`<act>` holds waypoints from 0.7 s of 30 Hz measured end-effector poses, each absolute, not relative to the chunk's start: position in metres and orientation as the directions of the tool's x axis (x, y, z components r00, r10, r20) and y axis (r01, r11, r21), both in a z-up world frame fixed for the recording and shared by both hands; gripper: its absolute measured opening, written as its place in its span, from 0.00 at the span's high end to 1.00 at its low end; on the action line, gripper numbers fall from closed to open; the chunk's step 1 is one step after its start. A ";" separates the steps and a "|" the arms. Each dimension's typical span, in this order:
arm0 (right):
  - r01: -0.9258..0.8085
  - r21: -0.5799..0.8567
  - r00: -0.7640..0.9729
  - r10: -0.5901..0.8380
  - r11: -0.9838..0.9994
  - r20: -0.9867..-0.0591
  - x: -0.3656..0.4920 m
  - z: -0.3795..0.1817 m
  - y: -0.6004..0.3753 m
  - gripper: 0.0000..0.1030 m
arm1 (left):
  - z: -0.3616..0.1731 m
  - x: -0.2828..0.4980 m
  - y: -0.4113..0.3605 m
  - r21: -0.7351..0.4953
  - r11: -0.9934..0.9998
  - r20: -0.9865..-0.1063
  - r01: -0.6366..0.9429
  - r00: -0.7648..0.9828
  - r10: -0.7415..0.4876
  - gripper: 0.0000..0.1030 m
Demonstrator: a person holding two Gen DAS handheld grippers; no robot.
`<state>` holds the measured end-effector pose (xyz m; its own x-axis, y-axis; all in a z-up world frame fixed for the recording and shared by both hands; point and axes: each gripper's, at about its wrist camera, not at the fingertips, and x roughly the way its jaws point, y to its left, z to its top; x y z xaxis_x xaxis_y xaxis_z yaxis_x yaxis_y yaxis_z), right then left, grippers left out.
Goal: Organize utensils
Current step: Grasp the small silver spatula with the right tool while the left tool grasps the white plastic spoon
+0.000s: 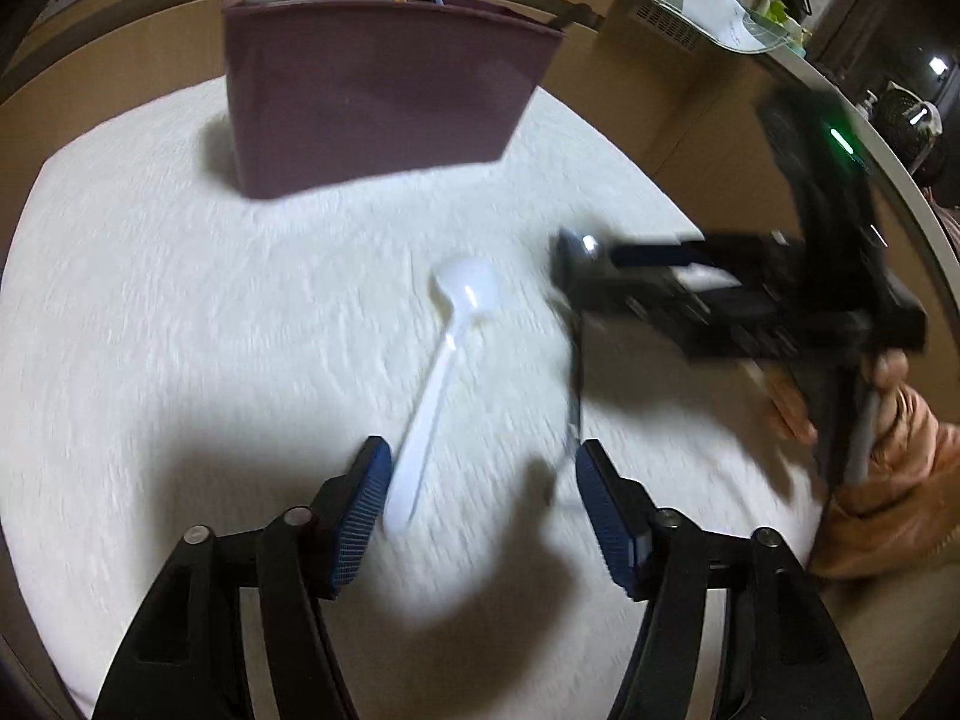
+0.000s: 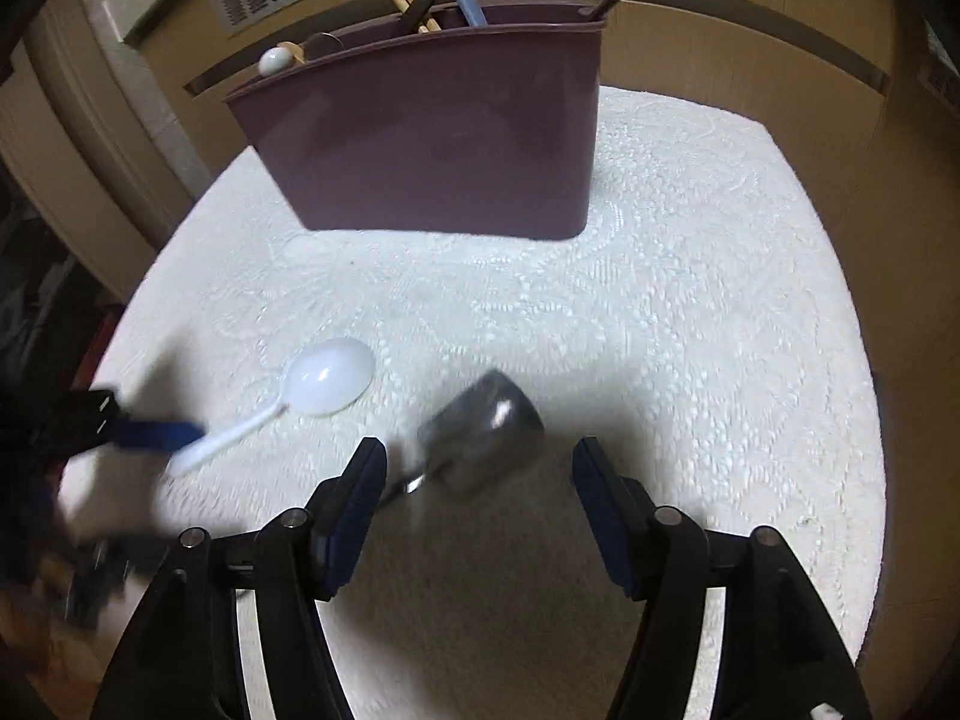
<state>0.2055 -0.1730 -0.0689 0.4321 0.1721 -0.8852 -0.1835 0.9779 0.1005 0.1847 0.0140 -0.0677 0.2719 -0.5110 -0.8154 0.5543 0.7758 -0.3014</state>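
Note:
A white plastic spoon (image 1: 441,366) lies on the white cloth (image 1: 180,300), its handle end between the fingers of my open left gripper (image 1: 480,480). It also shows in the right wrist view (image 2: 312,390). A metal spoon (image 2: 480,432) lies on the cloth just ahead of my open right gripper (image 2: 477,480), bowl forward; in the left wrist view it (image 1: 576,360) is partly under the right gripper (image 1: 591,276). A maroon utensil holder (image 1: 384,90) stands at the back with chopsticks and spoons in it, and also shows in the right wrist view (image 2: 432,138).
The cloth (image 2: 690,300) covers a round table with a brown wall behind. A shelf with a tray and kitchen items (image 1: 720,6) is at the far right. The left gripper (image 2: 120,426) shows blurred at the left of the right wrist view.

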 end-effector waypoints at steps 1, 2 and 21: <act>-0.182 0.076 0.435 0.150 0.980 -0.888 0.207 -0.069 -0.167 0.39 | -0.067 0.180 0.015 -0.292 0.777 -0.818 0.557 0.275 -0.505 0.35; -0.189 0.040 0.436 0.120 0.981 -0.892 0.210 -0.072 -0.159 0.37 | -0.066 0.177 0.012 -0.283 0.778 -0.822 0.560 0.276 -0.498 0.35; -0.234 -0.016 0.441 0.092 0.972 -0.893 0.144 -0.079 -0.218 0.03 | -0.064 0.258 -0.064 -0.081 0.834 -0.856 0.545 0.390 -0.338 0.48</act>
